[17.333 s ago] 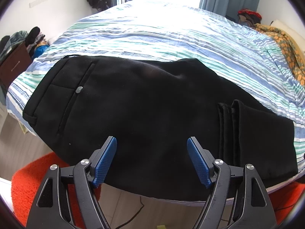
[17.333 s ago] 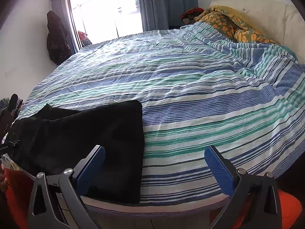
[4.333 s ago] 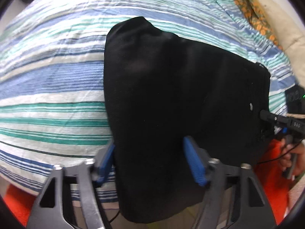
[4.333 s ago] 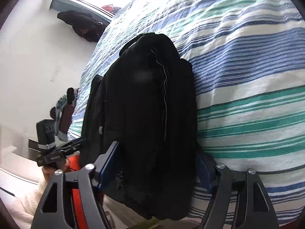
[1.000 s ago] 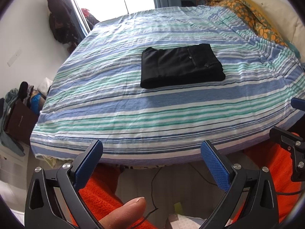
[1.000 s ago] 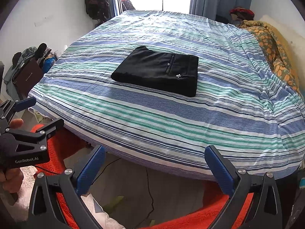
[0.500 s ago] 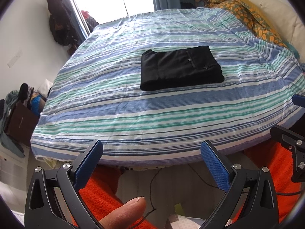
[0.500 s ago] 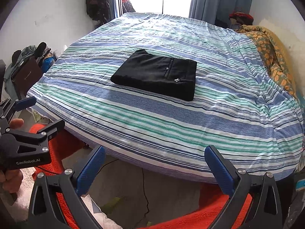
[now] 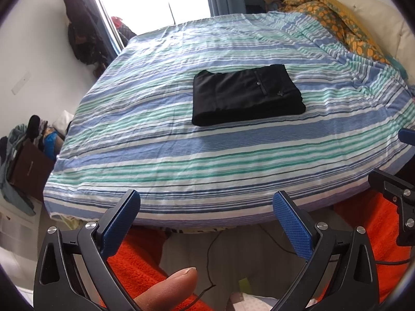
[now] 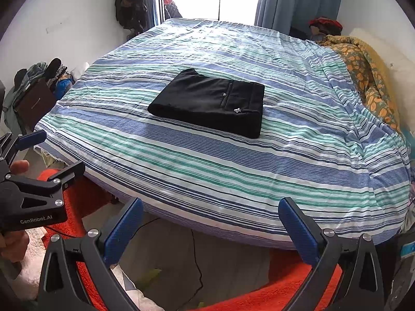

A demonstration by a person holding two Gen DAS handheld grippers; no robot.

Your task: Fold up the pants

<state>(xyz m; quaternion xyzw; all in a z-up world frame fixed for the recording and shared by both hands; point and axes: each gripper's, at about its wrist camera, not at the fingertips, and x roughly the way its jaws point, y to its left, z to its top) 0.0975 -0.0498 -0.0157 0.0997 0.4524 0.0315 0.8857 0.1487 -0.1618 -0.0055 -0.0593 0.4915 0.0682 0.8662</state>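
Note:
The black pants (image 9: 246, 96) lie folded into a compact rectangle in the middle of the striped bed (image 9: 207, 155), back pocket and button facing up. The right wrist view shows the same folded pants (image 10: 210, 102) on the bed (image 10: 233, 171). My left gripper (image 9: 207, 207) is open and empty, held off the near edge of the bed, far from the pants. My right gripper (image 10: 210, 212) is open and empty too, also back from the bed edge. The left gripper's body (image 10: 33, 194) shows at the left of the right wrist view.
An orange rug (image 9: 140, 259) and a cable (image 10: 194, 254) lie on the floor below the bed edge. A patterned yellow blanket (image 9: 337, 26) is heaped at the bed's right. Clothes and a brown box (image 9: 26, 165) stand at the left wall. A fingertip (image 9: 168, 292) shows at the bottom.
Both grippers have drawn slightly nearer the bed with the view tilting up a little. The folded pants have not moved.

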